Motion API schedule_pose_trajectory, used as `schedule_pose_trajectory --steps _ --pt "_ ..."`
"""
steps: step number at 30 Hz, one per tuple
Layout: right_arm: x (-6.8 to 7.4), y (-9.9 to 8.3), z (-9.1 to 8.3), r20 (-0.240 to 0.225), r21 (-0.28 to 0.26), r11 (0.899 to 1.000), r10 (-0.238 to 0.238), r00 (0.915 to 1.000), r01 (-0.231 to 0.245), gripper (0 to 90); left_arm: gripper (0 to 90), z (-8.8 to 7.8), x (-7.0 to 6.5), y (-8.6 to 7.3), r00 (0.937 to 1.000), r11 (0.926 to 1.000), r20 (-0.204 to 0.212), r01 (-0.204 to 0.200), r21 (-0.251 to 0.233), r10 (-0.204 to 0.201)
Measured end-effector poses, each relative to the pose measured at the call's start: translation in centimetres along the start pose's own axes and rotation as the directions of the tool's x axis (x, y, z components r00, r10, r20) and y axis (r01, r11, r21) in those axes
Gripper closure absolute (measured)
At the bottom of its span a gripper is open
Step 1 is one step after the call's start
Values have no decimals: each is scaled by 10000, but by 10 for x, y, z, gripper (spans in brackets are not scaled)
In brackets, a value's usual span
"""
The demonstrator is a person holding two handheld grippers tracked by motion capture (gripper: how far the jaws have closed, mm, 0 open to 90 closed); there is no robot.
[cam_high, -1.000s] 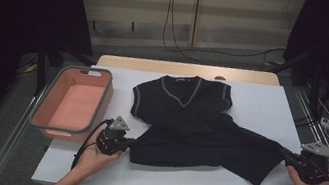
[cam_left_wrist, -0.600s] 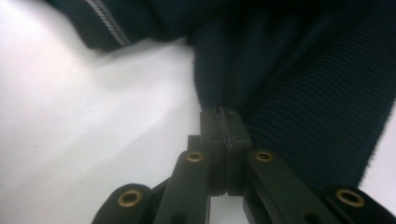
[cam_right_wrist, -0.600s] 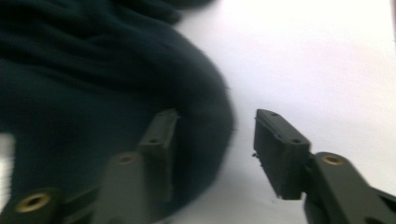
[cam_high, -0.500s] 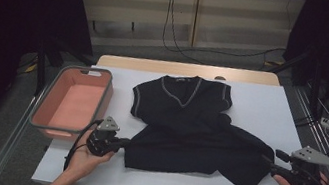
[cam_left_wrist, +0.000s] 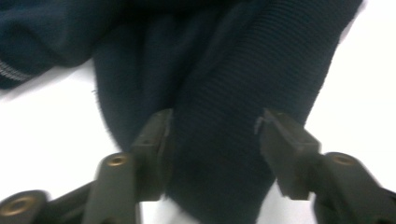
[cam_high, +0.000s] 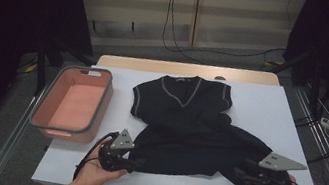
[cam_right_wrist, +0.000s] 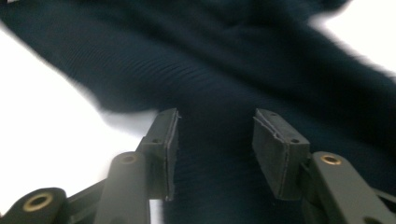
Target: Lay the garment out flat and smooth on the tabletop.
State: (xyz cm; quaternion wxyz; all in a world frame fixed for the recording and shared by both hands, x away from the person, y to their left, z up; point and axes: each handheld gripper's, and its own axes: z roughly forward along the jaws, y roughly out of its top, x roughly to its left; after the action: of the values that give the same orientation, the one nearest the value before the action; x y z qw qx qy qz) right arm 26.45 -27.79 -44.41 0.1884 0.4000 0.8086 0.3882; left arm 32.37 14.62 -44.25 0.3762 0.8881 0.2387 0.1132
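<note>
A dark navy knit top (cam_high: 189, 117) with grey trim at its V-neck lies on the white table (cam_high: 261, 108), collar far, hem near. My left gripper (cam_high: 138, 161) is at the hem's near-left corner. Its jaws have just been opening and stand apart, with ribbed fabric (cam_left_wrist: 224, 70) between them in the left gripper view (cam_left_wrist: 215, 135). My right gripper (cam_high: 240, 173) is at the hem's near-right corner. Its jaws have just been closing but stand apart over the knit (cam_right_wrist: 224, 60), as the right gripper view (cam_right_wrist: 215, 135) shows.
A pink bin (cam_high: 101, 107) with a grey rim stands at the table's left edge, beside the left hand. The table's near edge runs just under both hands. Cables lie on the floor beyond the far edge and to the right.
Both hands drew the hem toward the near edge. The right gripper then slid left along it. Both pairs of jaws, shut on the fabric before, now stand apart.
</note>
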Motion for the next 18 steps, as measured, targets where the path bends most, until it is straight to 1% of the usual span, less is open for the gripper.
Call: schedule_pose_trajectory --steps 1,2,4,5,6,8,10,11,12,13,15,16,18 --pt "4 1 5 -168 212 9994 -271 9995 275 546 459 1 -4 0 9998 9999 143 -109 -39 110" --pt "8 2 9 -201 361 9983 -442 9988 449 547 482 2 -8 1 9994 9998 289 -179 -123 183" --pt "12 3 17 -464 536 9965 -611 9971 636 542 531 2 -15 2 9963 9990 740 -446 -8 445" --pt "14 4 21 -486 662 9950 -710 9963 742 532 539 4 -18 3 9950 9984 821 -567 -46 569" --pt "15 4 25 -478 803 9931 -817 9955 854 516 542 7 -20 3 9937 9975 870 -709 44 703" --pt "17 6 31 -435 1020 9889 -1038 9936 1078 494 530 12 -22 2 9926 9951 818 -931 333 901" --pt "17 7 36 -534 1142 9865 -1122 9923 1176 459 494 17 -21 1 9932 9937 656 -994 511 960" --pt "18 6 38 -543 1201 9844 -1230 9909 1288 453 479 19 -21 0 9927 9927 669 -1040 612 999" --pt "17 7 38 -571 1211 9845 -1210 9910 1272 452 469 20 -20 0 9915 9916 766 -1102 673 1050" --pt "17 6 38 -636 1159 9852 -1193 9908 1261 450 457 21 -20 -1 9913 9926 801 -1091 531 1047" --pt "17 5 38 -647 1144 9860 -1144 9913 1213 459 450 21 -17 -2 9915 9941 925 -960 499 911" --pt "16 5 38 -691 1158 9858 -1139 9911 1214 474 451 22 -15 -3 9914 9953 1009 -876 402 832" --pt "16 7 38 -660 1255 9851 -1096 9918 1172 533 478 22 -14 -3 9921 9950 916 -903 432 861"
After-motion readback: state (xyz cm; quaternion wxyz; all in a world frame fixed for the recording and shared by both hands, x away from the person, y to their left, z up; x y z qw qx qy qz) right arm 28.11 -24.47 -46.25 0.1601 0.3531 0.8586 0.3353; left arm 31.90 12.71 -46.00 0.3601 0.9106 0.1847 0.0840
